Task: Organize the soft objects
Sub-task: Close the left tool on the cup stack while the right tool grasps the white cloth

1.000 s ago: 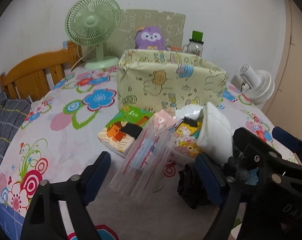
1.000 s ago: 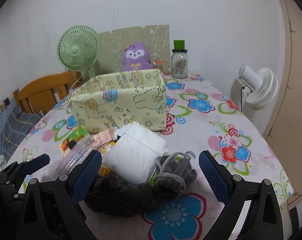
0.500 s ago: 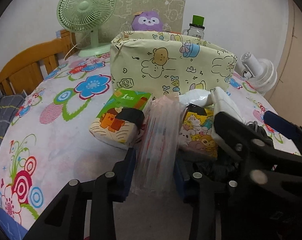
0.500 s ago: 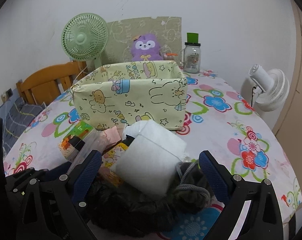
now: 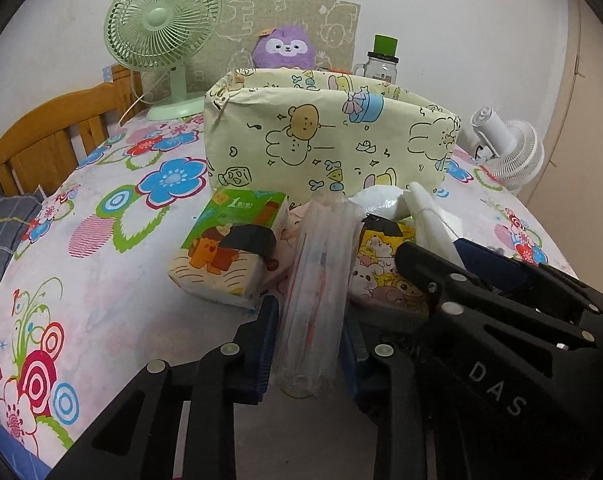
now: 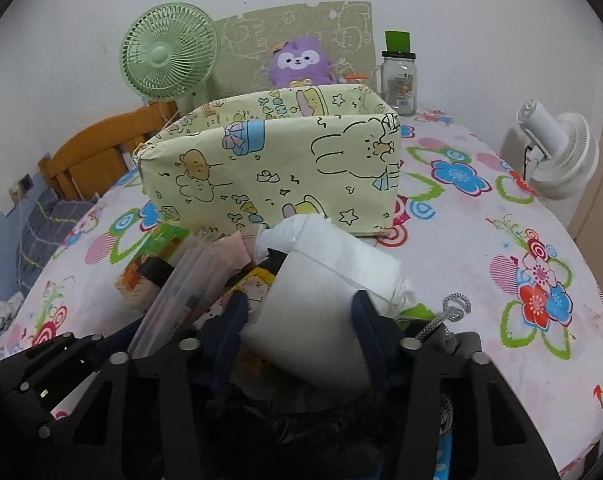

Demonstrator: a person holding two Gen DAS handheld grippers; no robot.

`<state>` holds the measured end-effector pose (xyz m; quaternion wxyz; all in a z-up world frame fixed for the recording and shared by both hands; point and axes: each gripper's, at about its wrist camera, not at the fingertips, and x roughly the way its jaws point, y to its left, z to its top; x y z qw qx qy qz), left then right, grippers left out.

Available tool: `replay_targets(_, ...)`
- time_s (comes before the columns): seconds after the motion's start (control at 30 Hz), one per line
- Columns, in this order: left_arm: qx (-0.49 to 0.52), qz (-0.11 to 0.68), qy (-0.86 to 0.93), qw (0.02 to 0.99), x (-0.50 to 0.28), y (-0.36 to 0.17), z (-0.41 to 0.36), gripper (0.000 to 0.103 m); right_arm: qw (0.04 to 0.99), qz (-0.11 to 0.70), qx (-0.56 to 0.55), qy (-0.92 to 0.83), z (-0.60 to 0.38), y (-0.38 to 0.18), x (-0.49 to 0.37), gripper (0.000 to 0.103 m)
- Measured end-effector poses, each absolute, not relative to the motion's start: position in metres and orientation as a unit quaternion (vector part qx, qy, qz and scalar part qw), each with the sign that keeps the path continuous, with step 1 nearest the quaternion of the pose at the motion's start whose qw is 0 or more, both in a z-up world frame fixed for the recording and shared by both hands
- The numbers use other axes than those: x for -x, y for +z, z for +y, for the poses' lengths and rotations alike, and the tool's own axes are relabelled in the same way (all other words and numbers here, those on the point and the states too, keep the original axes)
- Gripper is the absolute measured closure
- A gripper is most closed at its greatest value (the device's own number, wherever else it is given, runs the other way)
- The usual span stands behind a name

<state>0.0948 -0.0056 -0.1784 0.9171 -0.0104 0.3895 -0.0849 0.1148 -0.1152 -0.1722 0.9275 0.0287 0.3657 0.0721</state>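
A pile of soft packs lies in front of a yellow cartoon-print fabric box point(image 5: 329, 140), which also shows in the right wrist view point(image 6: 277, 176). My left gripper point(image 5: 309, 344) is shut on a clear plastic packet with pink contents point(image 5: 317, 280). My right gripper point(image 6: 301, 328) is shut on a white folded soft pack point(image 6: 321, 304). A green tissue pack point(image 5: 229, 252) and a yellow cartoon pack point(image 5: 381, 264) lie beside them. Dark cloth with a grey cord point(image 6: 445, 320) lies under the right gripper.
A green desk fan point(image 5: 161, 28), a purple plush point(image 5: 283, 50) and a glass jar with a green lid point(image 5: 381, 60) stand behind the box. A white fan point(image 6: 557, 152) is at the right edge. A wooden chair point(image 5: 41, 136) stands left of the floral table point(image 5: 81, 280).
Both grippers moved forward into the pile and closed: the left on the clear packet, the right on the white pack.
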Motion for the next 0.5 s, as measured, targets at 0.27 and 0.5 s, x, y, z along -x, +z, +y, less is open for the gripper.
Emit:
replay_targets(0.27, 0.004, 0.381, -0.080, 0.921, -0.091, -0.170, -0.009, 0.080, 0.932, 0.354, -0.027, 0.072, -0.116, -0.164, -0.109, 0.085)
replay_targets(0.5, 0.002, 0.365, -0.081, 0.927, -0.088, -0.154, -0.012, 0.080, 0.937, 0.341, -0.038, 0.066, -0.122, -0.148, -0.104, 0.089)
